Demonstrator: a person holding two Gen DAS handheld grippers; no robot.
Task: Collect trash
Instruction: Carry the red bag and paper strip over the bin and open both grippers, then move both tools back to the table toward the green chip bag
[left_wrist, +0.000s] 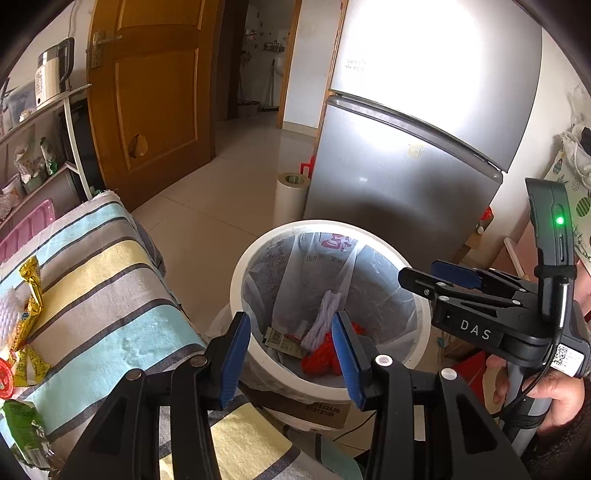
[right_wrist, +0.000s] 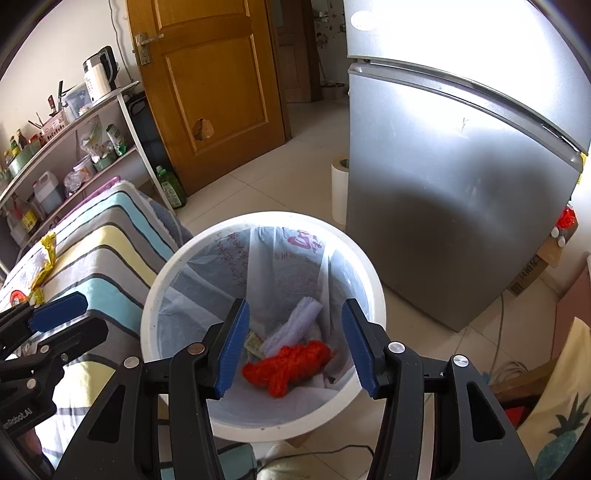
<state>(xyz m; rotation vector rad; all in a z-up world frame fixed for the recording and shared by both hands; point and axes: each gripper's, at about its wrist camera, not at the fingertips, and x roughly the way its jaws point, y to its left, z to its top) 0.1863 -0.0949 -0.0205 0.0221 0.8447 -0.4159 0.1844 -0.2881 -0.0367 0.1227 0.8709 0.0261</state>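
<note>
hovering both tools, left tool (left_wrist: 290, 354) and right tool (right_wrist: 293, 347), open and empty, i'm looking into the bin (right_wrist: 155, 295).

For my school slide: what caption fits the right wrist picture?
Open right gripper over bin holding red trash.

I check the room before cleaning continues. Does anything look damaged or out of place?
Yes. The wooden door has a broken hole in its lower panel. Wrappers still lie on the striped cloth, not in the bin.
</note>
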